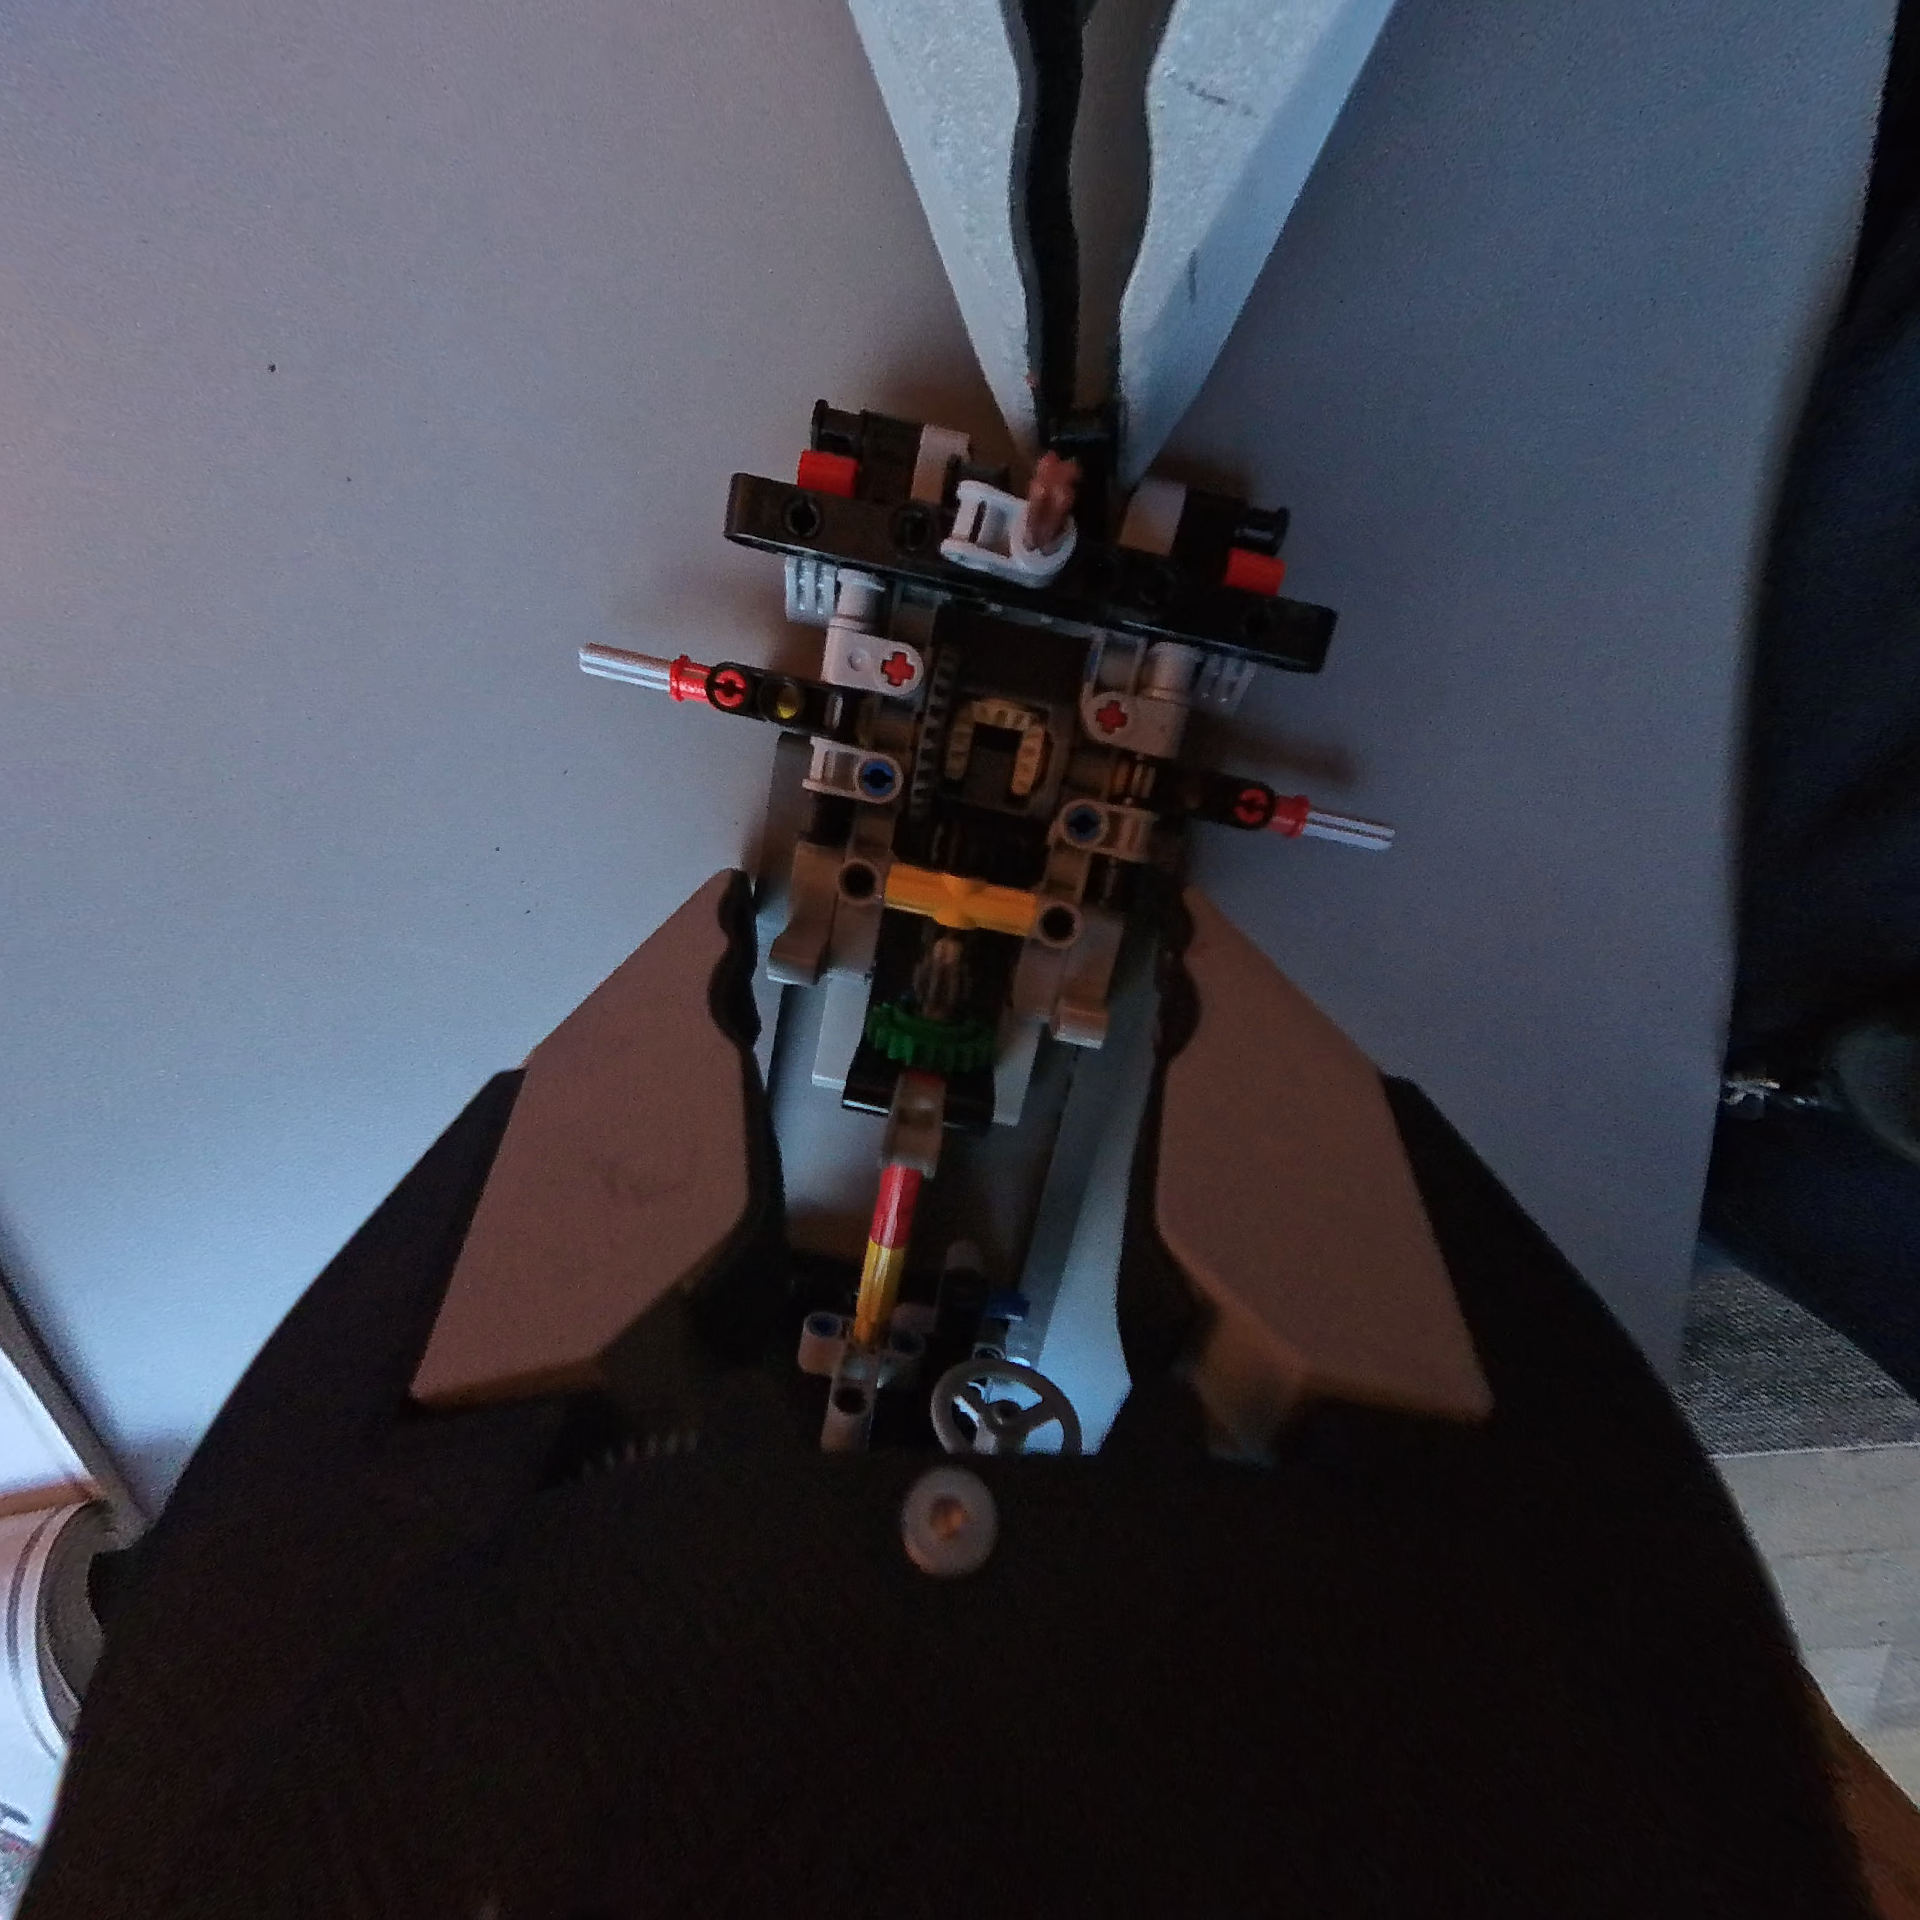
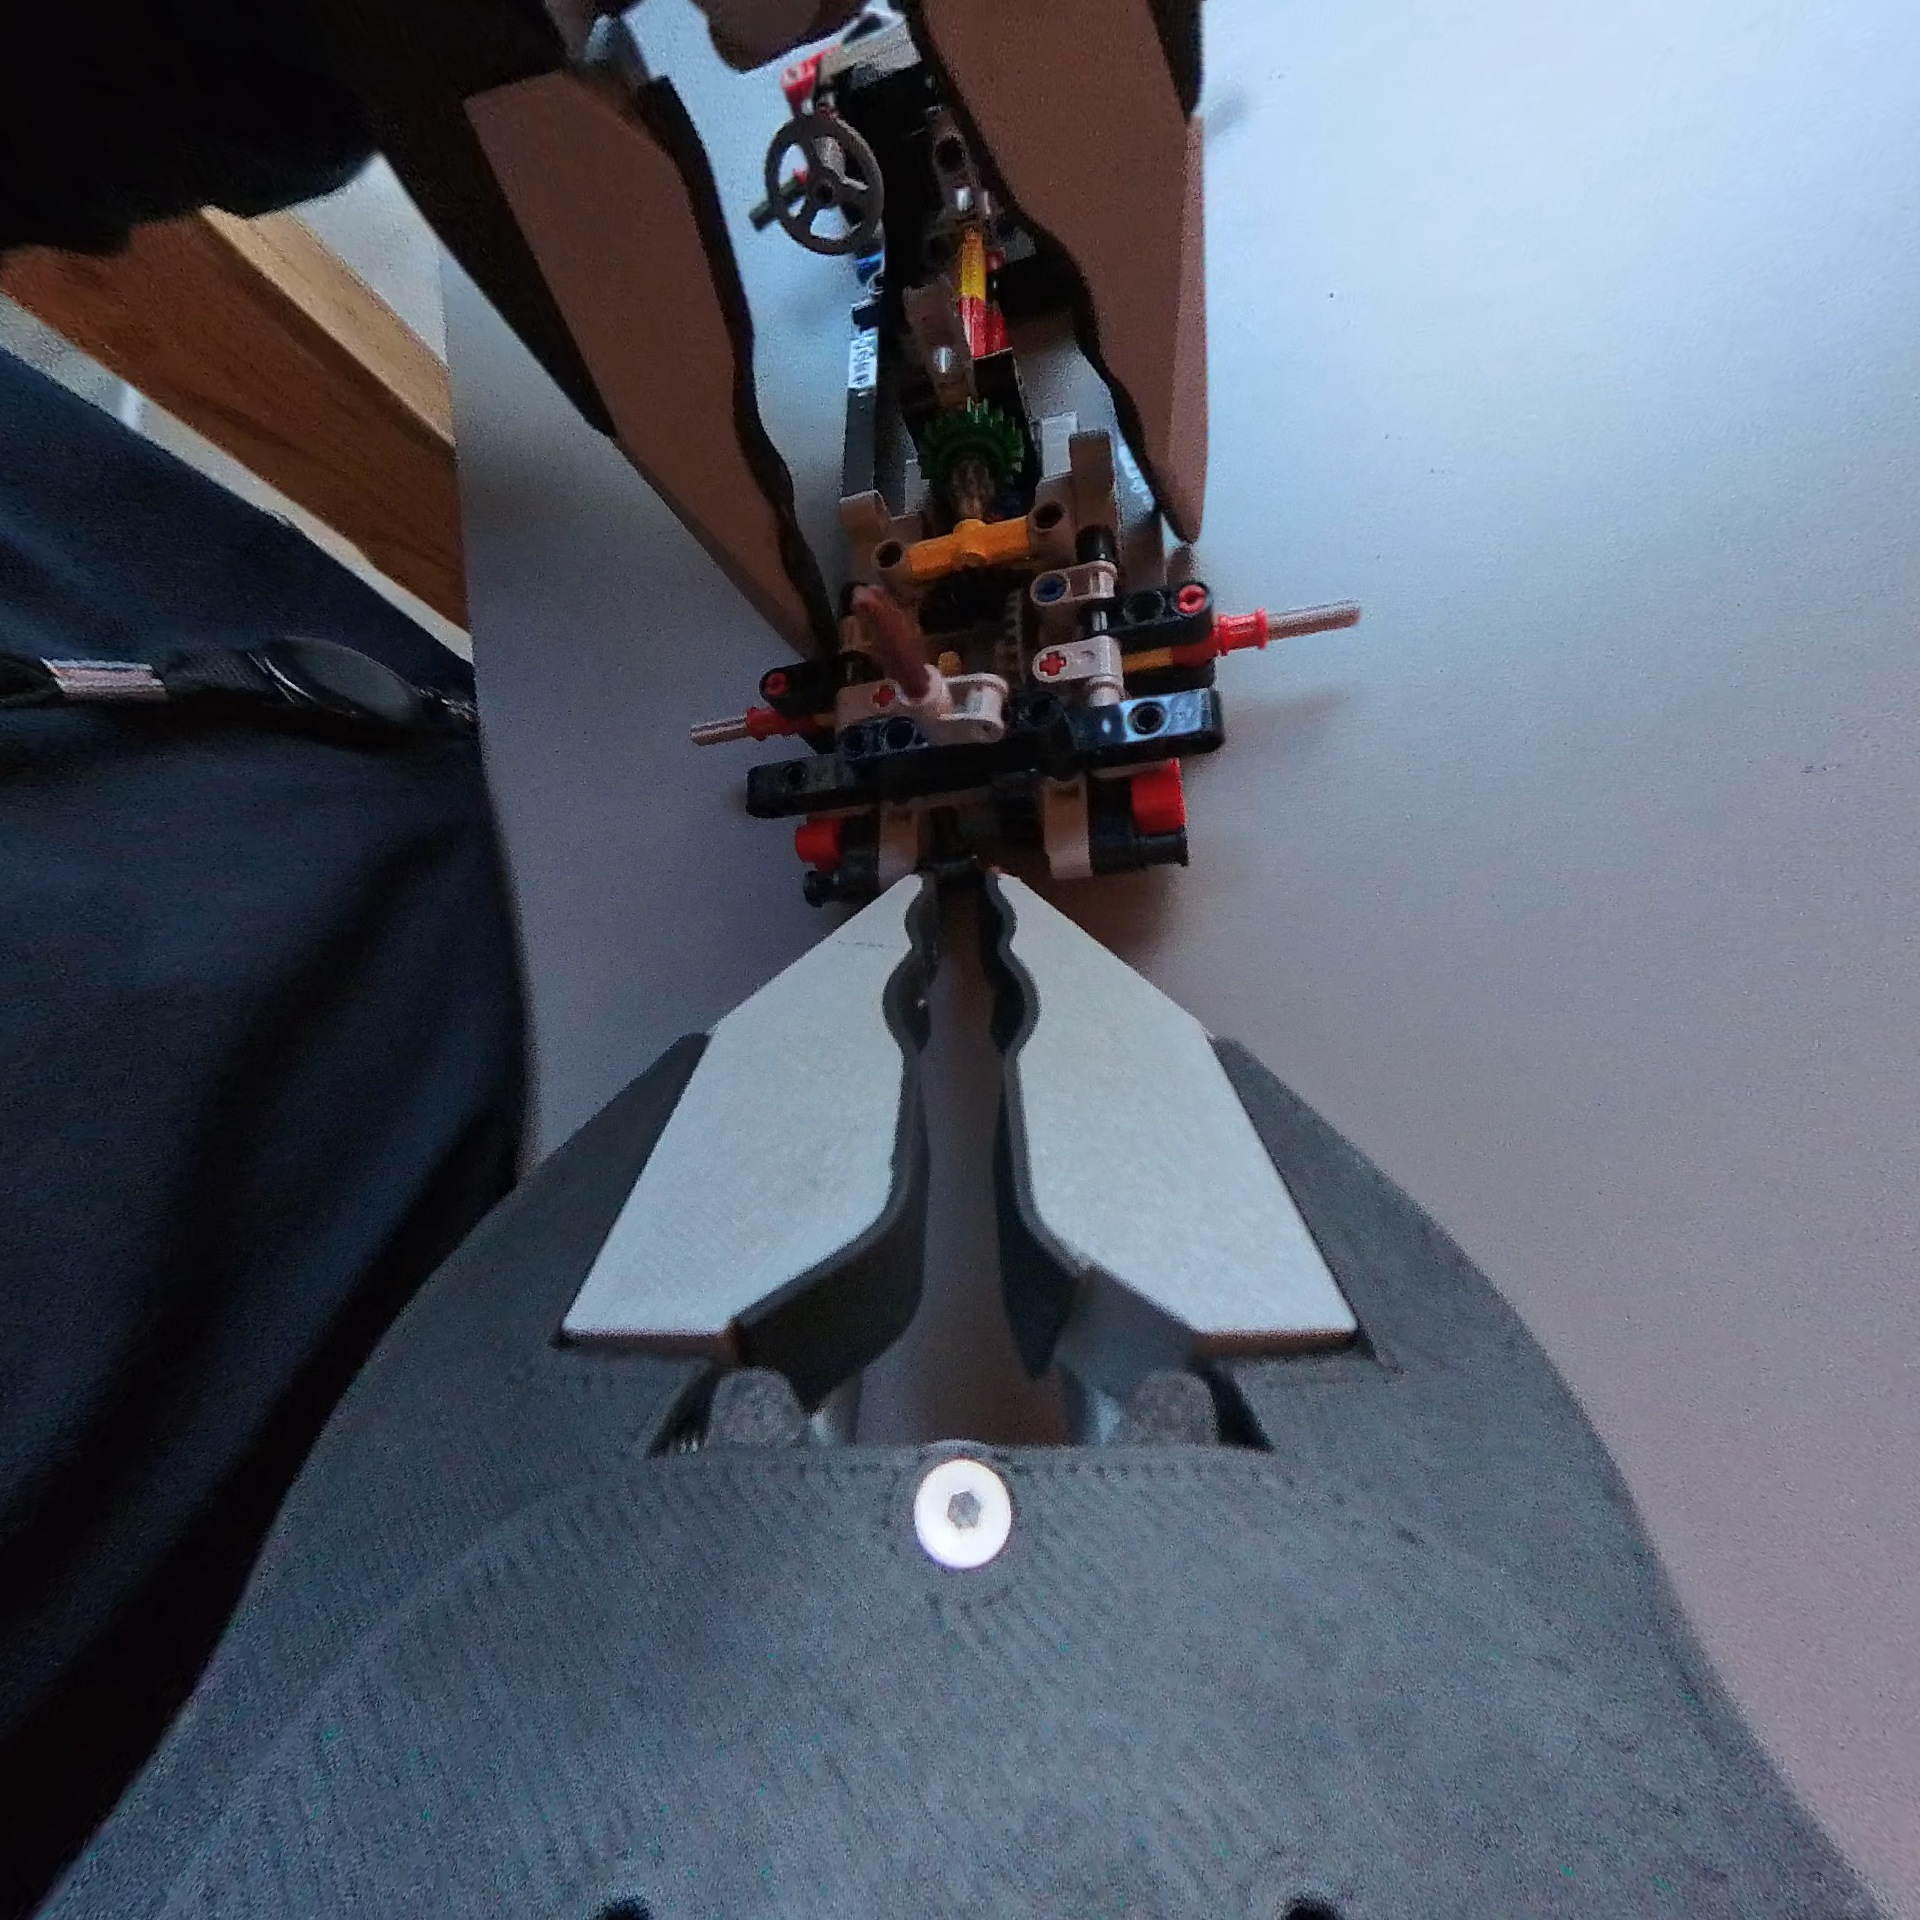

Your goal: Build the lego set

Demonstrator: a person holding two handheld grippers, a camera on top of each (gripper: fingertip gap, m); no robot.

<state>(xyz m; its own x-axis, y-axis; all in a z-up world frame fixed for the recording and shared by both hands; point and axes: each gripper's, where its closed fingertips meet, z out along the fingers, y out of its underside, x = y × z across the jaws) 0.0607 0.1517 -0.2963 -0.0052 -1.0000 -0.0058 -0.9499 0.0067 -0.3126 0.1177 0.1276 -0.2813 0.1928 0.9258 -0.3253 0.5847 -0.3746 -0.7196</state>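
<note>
Two grippers meet end to end over a brick-built chassis [image 1: 997, 790] lying on the pale desk [image 1: 364, 520]. Left gripper [image 1: 961, 914] clamps the chassis's sides; right gripper [image 2: 956, 883] pinches a small black part at its far end. No writing is legible. Desk edge lies right.

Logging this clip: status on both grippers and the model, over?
Left gripper clamped across brick-built chassis on grey table. Right gripper pinching small black piece at chassis's far end. Nothing in the way.
</note>
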